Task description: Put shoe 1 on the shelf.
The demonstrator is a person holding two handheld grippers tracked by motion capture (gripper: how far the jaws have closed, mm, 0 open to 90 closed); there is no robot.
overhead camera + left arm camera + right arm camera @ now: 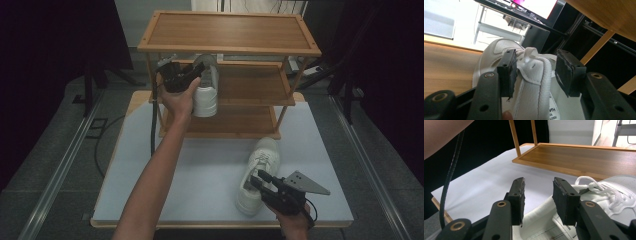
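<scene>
While the person's left forearm reaches up from the bottom of the high view, the left gripper (192, 75) sits at the left end of the middle shelf of a three-tier wooden shoe rack (229, 47) that stands at the far side of the white-topped bench (210, 175). A white leather trainer (206, 92) stands on that middle shelf, its heel toward the person. In the left gripper view the gripper's jaws are spread to either side of the heel collar and tongue of this shoe (534, 75); one pad lies close against the collar's edge, the other stands clear of it, so nothing is pinched.

Lower on the bench, just in front of the rack's bottom shelf, lies a second white leather lace-up trainer (257, 172), toe pointing toward the rack and heel toward the person. The right gripper (260, 181), with its grey three-cornered plate on top, is at this shoe's heel. In the right gripper view its jaws stand apart over the heel opening, with the heel rim of the shoe (537, 216) rising between them; whether the pads press on the rim I cannot tell. The white laces (599, 188) show to the right of the jaws, and the rack's bottom shelf (579, 161) lies beyond them.
</scene>
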